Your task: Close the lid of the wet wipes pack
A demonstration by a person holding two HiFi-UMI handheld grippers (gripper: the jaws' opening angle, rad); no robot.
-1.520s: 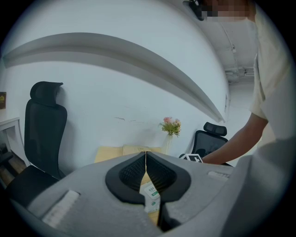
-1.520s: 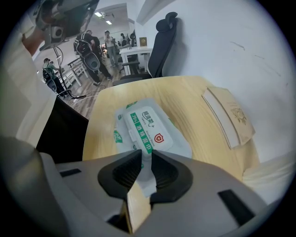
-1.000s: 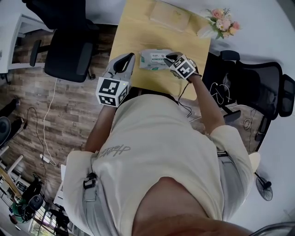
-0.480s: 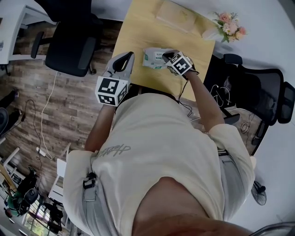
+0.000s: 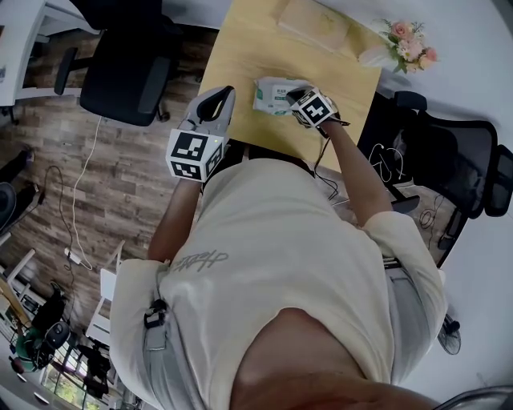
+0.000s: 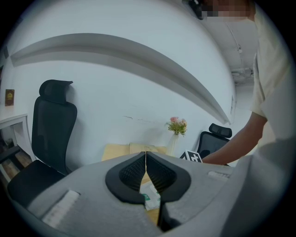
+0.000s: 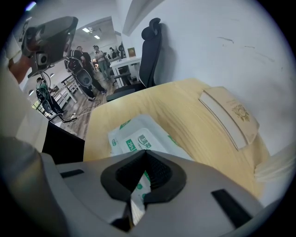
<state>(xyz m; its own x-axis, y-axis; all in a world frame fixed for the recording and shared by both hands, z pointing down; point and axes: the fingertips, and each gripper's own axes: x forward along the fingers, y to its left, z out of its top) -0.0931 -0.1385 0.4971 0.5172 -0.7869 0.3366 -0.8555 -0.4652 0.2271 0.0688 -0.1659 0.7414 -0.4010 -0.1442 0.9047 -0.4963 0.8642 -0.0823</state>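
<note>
Right gripper: your jaws are pressed together at the tips, and nothing shows between them. The tips sit over the near right end of the pack, touching or just above it; you cannot tell which. Through the gap under the pads you see the pack's white and green label.

Left gripper: your jaws are also pressed together, with nothing in them. This gripper is left of the pack and apart from it, over the near edge of the table.

The pack lies flat, label up, near that edge. Whether its lid is down does not show clearly.

A flat beige box lies beyond the pack at the far edge. Flowers stand beyond the pack to the right. A black chair stands well left of the pack.
</note>
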